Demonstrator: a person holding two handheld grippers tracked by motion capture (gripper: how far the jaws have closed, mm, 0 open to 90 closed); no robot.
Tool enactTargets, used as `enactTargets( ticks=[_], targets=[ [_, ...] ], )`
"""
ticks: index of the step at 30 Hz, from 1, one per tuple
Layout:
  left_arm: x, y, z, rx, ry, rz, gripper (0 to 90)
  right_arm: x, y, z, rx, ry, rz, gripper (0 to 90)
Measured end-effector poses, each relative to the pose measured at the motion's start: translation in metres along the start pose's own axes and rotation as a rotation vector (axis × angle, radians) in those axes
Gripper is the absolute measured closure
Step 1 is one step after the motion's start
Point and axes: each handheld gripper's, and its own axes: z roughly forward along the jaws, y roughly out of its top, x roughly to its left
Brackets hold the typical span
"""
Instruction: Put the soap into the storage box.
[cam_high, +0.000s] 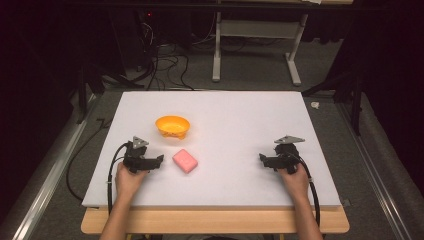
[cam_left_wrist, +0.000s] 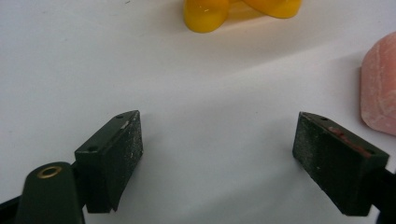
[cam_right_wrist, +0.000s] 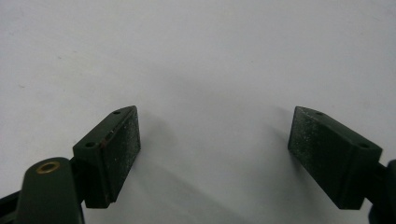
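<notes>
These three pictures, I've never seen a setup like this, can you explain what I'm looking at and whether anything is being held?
A person sits at a white table holding a hand-operated claw in each hand. The high view looks down from above: the left claw is beside a pink soap-like block, with an orange bowl just beyond it; the right claw sits over bare table. The other two pictures come from cameras riding on each claw, looking along its two black jaws. Both claws stand open and hold nothing. The left gripper view catches the block off to one side, outside the jaws.
</notes>
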Motion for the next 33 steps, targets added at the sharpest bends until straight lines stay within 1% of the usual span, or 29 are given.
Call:
enactTargets(
  ticks=[9, 12, 17, 20, 21, 22, 27, 33],
  targets=[
    [0.000, 0.000, 0.000, -0.001, 0.003, -0.002, 17.8, 0.000, 0.000, 0.000, -0.001, 0.000, -0.001, 17.2],
    [-0.001, 0.001, 0.000, 0.000, 0.014, -0.004, 18.0, 0.000, 0.000, 0.000, -0.001, 0.000, -0.002, 17.2],
    [-0.003, 0.001, -0.003, 0.006, 0.027, 0.007, 17.8, 0.000, 0.000, 0.000, -0.001, -0.002, 0.001, 17.2],
    [-0.002, 0.002, -0.011, -0.014, 0.018, -0.005, 17.6, 0.000, 0.000, 0.000, 0.000, -0.001, 0.003, 17.2],
    [-0.002, 0.002, -0.011, -0.014, 0.018, -0.005, 17.6, 0.000, 0.000, 0.000, -0.001, -0.001, 0.002, 17.2],
    [0.000, 0.003, -0.016, -0.032, 0.004, -0.016, 17.6, 0.000, 0.000, 0.000, -0.002, -0.001, 0.000, 17.2],
    [-0.001, 0.004, -0.026, -0.062, -0.025, -0.037, 15.8, 0.000, 0.000, 0.000, -0.001, -0.001, -0.002, 17.2],
    [-0.010, 0.006, -0.033, -0.081, -0.053, -0.017, 15.0, 0.000, 0.000, 0.000, -0.001, -0.001, -0.002, 17.2]
  ],
)
